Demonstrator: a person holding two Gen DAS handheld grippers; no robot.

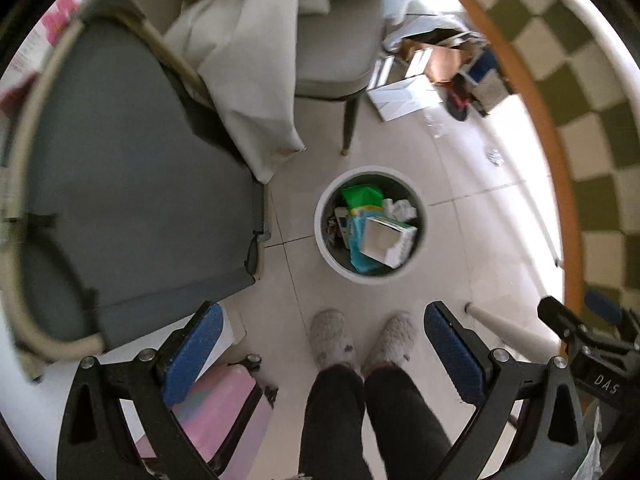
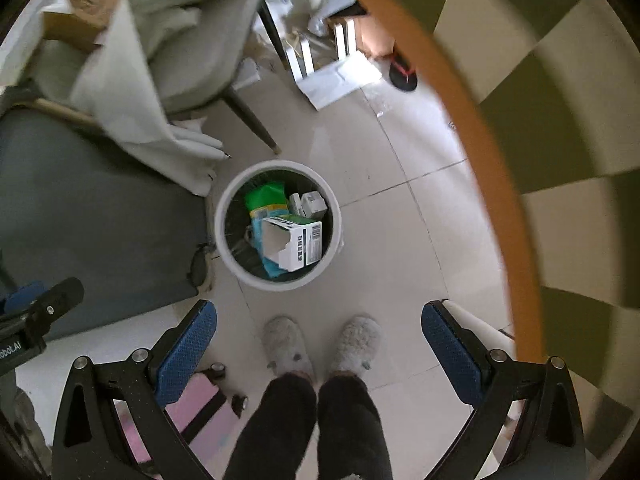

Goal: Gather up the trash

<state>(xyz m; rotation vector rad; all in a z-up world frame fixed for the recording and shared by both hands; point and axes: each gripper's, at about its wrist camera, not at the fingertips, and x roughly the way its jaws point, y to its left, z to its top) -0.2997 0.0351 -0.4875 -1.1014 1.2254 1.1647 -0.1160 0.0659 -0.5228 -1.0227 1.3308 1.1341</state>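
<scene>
Now, landmark: white trash bin (image 1: 370, 224) standing on the tiled floor (image 1: 460, 240), in front of the person's slippered feet (image 1: 360, 344).
Bin contents: an opened white carton (image 2: 294, 244) lies on top, tilted, its long axis running across the bin towards the table side; a green packet (image 2: 266, 196), a light blue wrapper (image 1: 356, 240) and crumpled white paper (image 1: 400, 208) lie under and beside it.
Left tool (image 1: 324, 356): both blue pads stand wide apart with nothing between them but the floor and the feet far below; it holds nothing.
Right tool (image 2: 320, 356): jaws spread as wide as they appear to go, also empty.
Direction from the tools: the bin lies straight below and a little ahead of both, well apart from either one; neither touches it.
Nearer hand: hard to call; the bin sits closer to centre in the right wrist view, so I judge the right tool slightly better lined up over it.
Neighbours of the bin: a grey chair seat (image 1: 132, 184) on the left-hand side, a draped pale cloth (image 1: 248, 80) beyond that, the orange-edged round table (image 1: 532, 120) with a checked cloth on the right-hand side.
Loose items beyond the bin: white boxes and papers (image 1: 404, 96) on the floor near a second chair (image 1: 336, 52).
Judgement: with both tools empty and the carton in the bin, the next piece of trash has to be found away from the bin, likely up on the table or beyond the bin.
</scene>
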